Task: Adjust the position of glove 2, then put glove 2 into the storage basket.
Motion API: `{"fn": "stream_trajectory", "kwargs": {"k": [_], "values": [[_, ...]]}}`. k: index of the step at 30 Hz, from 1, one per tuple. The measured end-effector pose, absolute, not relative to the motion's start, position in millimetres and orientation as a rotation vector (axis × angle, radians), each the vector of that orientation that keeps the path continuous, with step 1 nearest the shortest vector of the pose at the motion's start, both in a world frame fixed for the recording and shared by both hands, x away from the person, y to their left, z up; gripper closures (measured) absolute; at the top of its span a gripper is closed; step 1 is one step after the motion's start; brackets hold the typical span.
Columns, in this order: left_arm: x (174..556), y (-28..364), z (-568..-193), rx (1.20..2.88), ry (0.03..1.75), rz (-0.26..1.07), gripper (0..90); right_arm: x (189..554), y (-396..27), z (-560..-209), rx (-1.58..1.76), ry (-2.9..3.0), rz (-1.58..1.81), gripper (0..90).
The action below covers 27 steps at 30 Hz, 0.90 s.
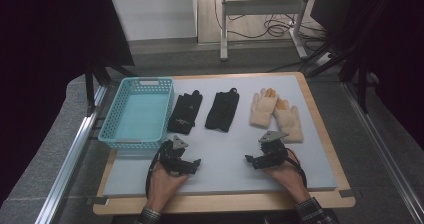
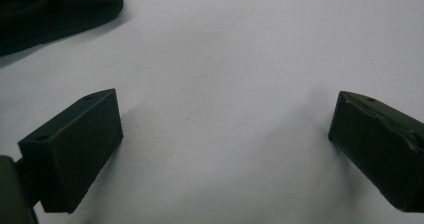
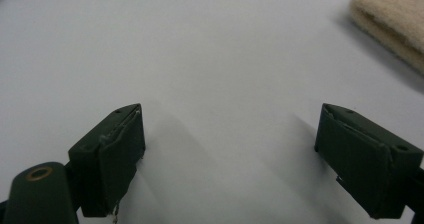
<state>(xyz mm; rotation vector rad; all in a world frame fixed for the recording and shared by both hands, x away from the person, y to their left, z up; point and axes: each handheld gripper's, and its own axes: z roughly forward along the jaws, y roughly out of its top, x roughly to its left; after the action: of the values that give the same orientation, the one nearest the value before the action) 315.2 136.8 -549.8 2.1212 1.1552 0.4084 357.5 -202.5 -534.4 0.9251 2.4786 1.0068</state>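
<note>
On the table's pale grey mat [image 1: 225, 159], both the left gripper [image 2: 225, 134] and right gripper [image 3: 230, 144] gape wide, empty; a fuzzy cream glove [image 3: 395, 21] is cut off, black gloves [image 1: 222, 111] beside a perforated teal basket [image 1: 137, 114].

In the left gripper view, a black glove [image 2: 55, 11] is cut off by the top and left edges of the picture, so its fingers and cuff are not seen. In the right gripper view, a beige glove [image 3: 395, 19] is cut by the top and right edges; only a blurred corner of it appears. The left tool [image 2: 225, 134] and the right tool [image 3: 230, 154] each show two wide-apart jaws whose bases leave the picture at the bottom. In the high view, the person's forearms are cut at the bottom edge. The small details on the two black gloves near the far edge of the bench [image 1: 320, 134] are too small to tell.
</note>
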Motion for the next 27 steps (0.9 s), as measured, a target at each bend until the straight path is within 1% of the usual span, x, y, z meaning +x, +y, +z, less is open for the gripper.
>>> {"fn": "stream_trajectory", "kwargs": {"k": [10,14,27], "values": [[315.2,137.0,-550.1,2.118,1.155,0.408,1.1,357.4,-203.4,-534.1,0.922,2.478,1.015,12.8],[315.2,137.0,-550.0,2.118,1.155,0.408,1.1,357.4,-204.6,-533.3,0.929,2.463,1.031,16.4],[314.9,137.0,-550.1,2.116,1.154,0.410,1.2,366.0,-201.5,-531.0,0.965,2.470,1.047,16.9]]}}
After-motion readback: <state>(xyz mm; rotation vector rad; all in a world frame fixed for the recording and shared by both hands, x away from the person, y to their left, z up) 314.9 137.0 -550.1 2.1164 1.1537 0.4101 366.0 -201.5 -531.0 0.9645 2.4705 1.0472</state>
